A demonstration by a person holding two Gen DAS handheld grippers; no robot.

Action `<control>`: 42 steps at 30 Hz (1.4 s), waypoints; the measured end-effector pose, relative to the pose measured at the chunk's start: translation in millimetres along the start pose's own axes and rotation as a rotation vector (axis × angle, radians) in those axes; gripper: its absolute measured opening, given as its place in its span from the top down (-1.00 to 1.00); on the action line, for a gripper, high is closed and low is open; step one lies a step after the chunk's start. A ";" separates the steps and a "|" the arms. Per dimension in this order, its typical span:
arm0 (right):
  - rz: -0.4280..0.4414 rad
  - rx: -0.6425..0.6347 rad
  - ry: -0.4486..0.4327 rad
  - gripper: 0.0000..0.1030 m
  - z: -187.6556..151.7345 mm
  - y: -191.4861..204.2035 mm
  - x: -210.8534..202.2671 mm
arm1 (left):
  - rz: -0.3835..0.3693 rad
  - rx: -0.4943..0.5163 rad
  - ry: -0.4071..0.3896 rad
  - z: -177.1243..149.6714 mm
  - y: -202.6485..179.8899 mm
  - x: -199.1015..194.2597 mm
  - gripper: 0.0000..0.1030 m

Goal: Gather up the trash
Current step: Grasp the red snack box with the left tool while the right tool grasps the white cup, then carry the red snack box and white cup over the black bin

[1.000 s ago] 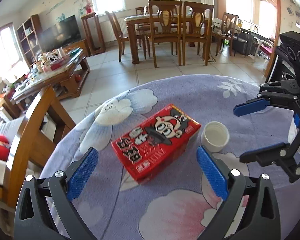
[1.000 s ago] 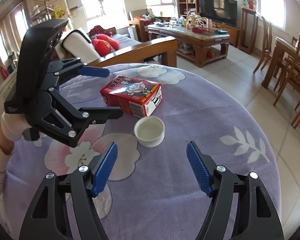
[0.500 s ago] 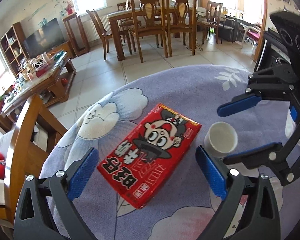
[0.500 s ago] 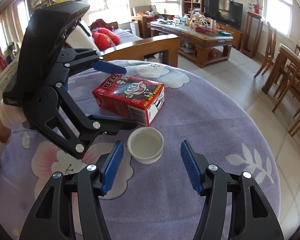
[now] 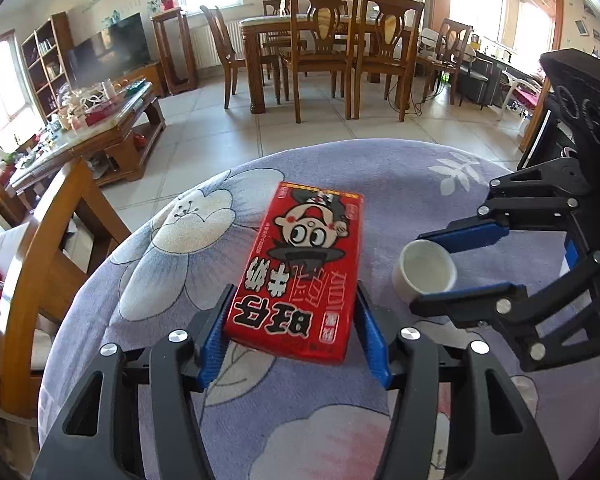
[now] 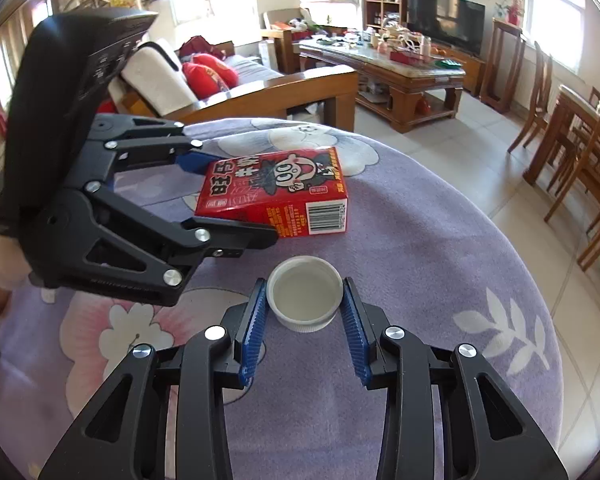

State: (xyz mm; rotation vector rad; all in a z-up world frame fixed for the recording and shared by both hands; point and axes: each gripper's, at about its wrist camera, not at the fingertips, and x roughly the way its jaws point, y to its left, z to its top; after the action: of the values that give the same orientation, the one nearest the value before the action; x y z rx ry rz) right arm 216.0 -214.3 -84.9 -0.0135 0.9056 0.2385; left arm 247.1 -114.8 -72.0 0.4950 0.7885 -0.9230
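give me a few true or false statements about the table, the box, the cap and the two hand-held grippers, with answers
1. The red box lies between the blue pads of the left hand-held gripper. True; its jaws are closing.
2. The white cap sits open side up. True.
3. The cap rests on top of the red box. False; it sits on the purple floral tablecloth, apart from the box.
4. The right hand-held gripper is closing around the red box. False; its closing jaws flank the white cap.
5. The tablecloth is plain green. False; it is purple with flowers.
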 end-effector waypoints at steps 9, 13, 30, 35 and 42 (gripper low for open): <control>0.050 0.068 -0.087 0.29 -24.5 0.0 -65.8 | 0.058 -0.089 -0.080 -2.1 -7.8 -47.5 0.03; 0.075 0.109 -0.155 0.29 -48.9 -4.9 -114.9 | 0.073 -0.114 -0.140 -2.6 -25.4 -76.4 0.03; 0.004 0.267 -0.339 0.29 -195.0 -62.7 -297.6 | -0.066 -0.018 -0.365 23.7 -217.6 -126.3 0.03; -0.056 0.329 -0.358 0.29 -244.9 -97.5 -334.9 | -0.152 0.021 -0.373 37.6 -275.3 -108.3 0.03; -0.138 0.435 -0.372 0.29 -315.8 -148.9 -377.3 | -0.258 0.074 -0.348 44.5 -344.2 -80.0 0.03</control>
State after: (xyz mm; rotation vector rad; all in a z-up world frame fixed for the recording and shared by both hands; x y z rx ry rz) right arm -221.7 -469.9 0.9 0.3599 0.5676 -0.0881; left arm -57.2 -285.1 0.9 0.2877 0.5082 -1.2424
